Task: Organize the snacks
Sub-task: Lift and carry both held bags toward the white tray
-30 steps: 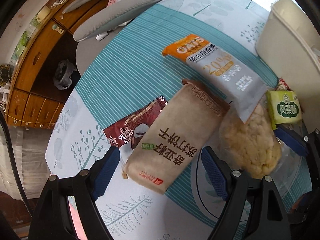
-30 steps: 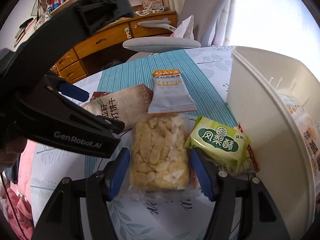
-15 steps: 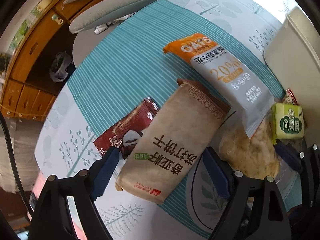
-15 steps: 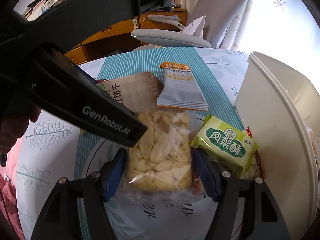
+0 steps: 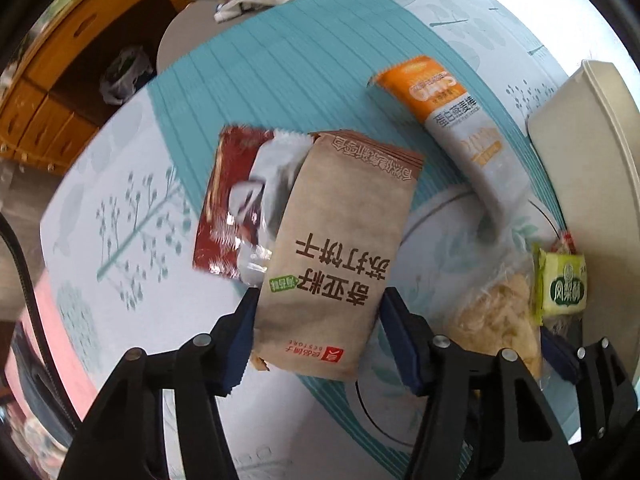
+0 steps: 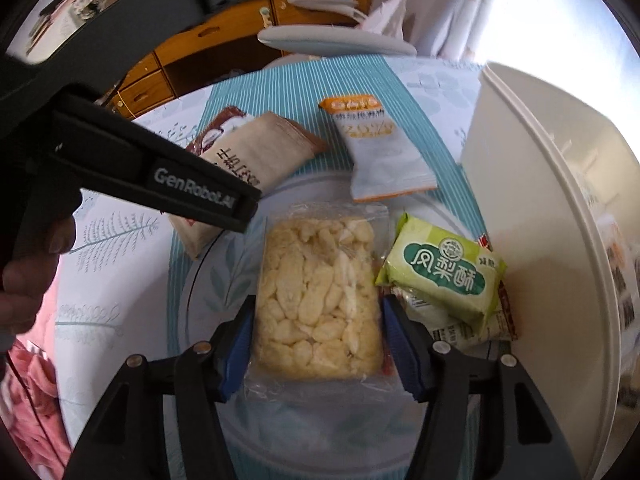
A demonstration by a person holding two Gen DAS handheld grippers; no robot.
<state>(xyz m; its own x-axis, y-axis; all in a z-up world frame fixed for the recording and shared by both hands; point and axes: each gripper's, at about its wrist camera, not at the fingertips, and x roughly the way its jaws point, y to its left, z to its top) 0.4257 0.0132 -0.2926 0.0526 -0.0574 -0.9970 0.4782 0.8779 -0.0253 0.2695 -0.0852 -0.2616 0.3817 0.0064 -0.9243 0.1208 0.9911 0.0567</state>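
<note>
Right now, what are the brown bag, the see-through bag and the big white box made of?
The brown bag looks like matte kraft paper: dull, with no glare, though it may be printed film. The see-through bag is thin clear plastic: it crinkles, shines, and shows pale crunchy pieces inside. The big white box seems to be hard smooth plastic, with a rounded moulded rim.

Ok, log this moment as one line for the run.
left gripper: closing on brown cracker packet | right gripper: closing on clear snack bag | white bin: right of snacks
</note>
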